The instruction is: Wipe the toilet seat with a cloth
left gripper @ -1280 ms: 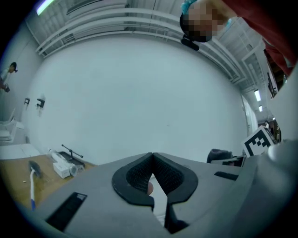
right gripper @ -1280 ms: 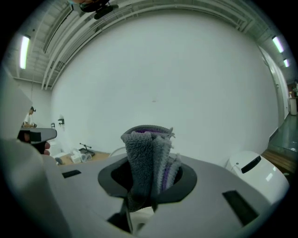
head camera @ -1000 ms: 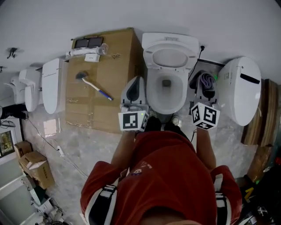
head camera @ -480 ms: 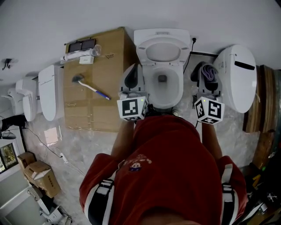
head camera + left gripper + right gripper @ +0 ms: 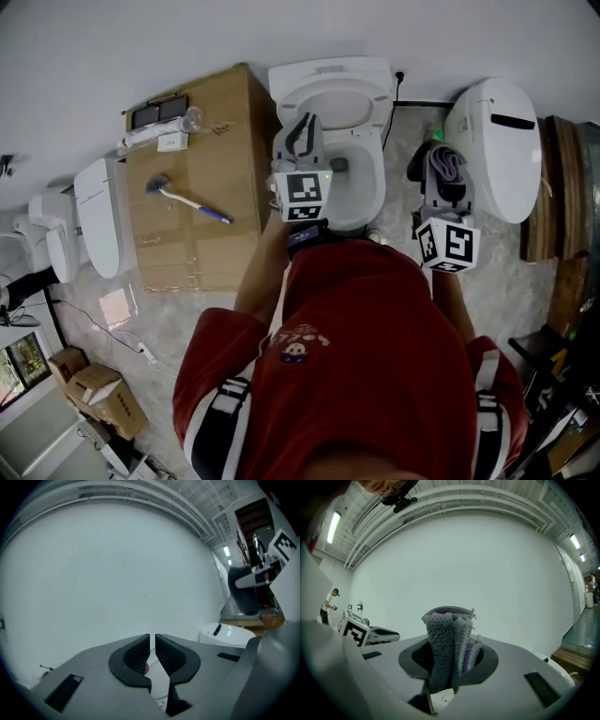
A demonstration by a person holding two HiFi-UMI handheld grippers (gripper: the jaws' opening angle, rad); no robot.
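Toilet seat (image 5: 377,176) sits straight ahead under our left gripper (image 5: 152,641), whose empty jaws have just opened a crack; our right gripper (image 5: 451,663) clamps the cloth (image 5: 447,634) off to the side. We fear that bunched cloth dragging loose against the rim, or the left gripper blocking the wipe

Shows a plain white wall (image 5: 281,28) over a pale marbled floor (image 5: 141,319), with a large flat cardboard box (image 5: 202,141) set against that wall. Has spare white toilets (image 5: 94,220) at the far left, small cardboard cartons (image 5: 89,389) near them and wooden boards (image 5: 562,187) at the right. Takes light from ceiling strip lights (image 5: 333,527).
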